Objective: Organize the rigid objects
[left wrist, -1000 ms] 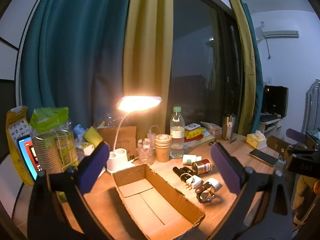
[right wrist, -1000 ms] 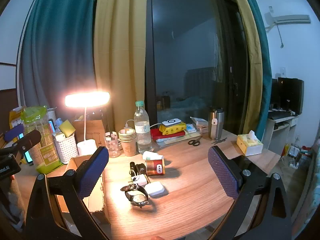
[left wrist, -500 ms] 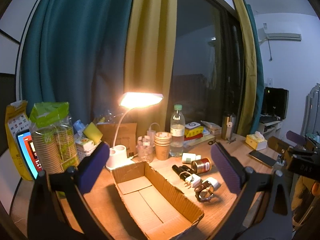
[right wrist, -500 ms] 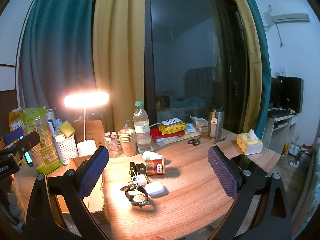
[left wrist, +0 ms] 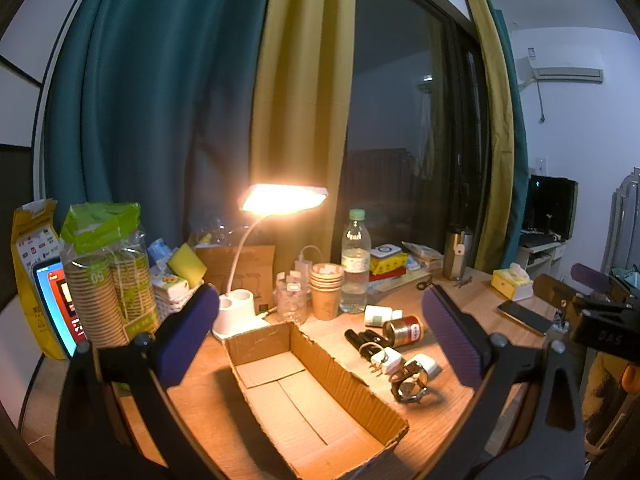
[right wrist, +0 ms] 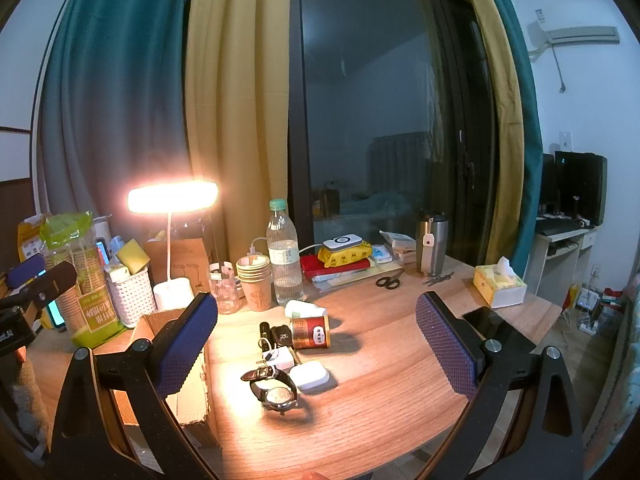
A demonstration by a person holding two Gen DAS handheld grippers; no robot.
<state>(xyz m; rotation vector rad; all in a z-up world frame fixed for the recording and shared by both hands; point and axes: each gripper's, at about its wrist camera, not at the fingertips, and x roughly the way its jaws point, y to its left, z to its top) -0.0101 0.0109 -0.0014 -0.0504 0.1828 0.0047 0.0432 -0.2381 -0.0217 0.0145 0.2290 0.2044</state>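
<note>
An open, empty cardboard box (left wrist: 304, 392) lies on the wooden table, also at the left in the right wrist view (right wrist: 160, 324). To its right is a cluster: a wristwatch (right wrist: 278, 394), a white case (right wrist: 310, 376), a white plug (right wrist: 282, 360), a black key fob (right wrist: 280, 336), a red-gold tin on its side (right wrist: 311, 332) and a white bottle on its side (right wrist: 304, 309). My left gripper (left wrist: 320, 336) is open and empty above the box. My right gripper (right wrist: 316, 344) is open and empty above the cluster.
A lit desk lamp (right wrist: 173, 200), water bottle (right wrist: 285, 256), paper cups (right wrist: 253, 280), glass (right wrist: 222, 292), white basket (right wrist: 128, 296) and cup sleeves (left wrist: 108, 280) stand at the back. Scissors (right wrist: 388, 280), steel tumbler (right wrist: 431, 246), tissue box (right wrist: 500, 286) and phone (right wrist: 486, 322) are at the right.
The left gripper has risen and drawn back slightly, so the box and cluster sit a bit lower in its view. The right gripper has barely moved. Both stay open.
</note>
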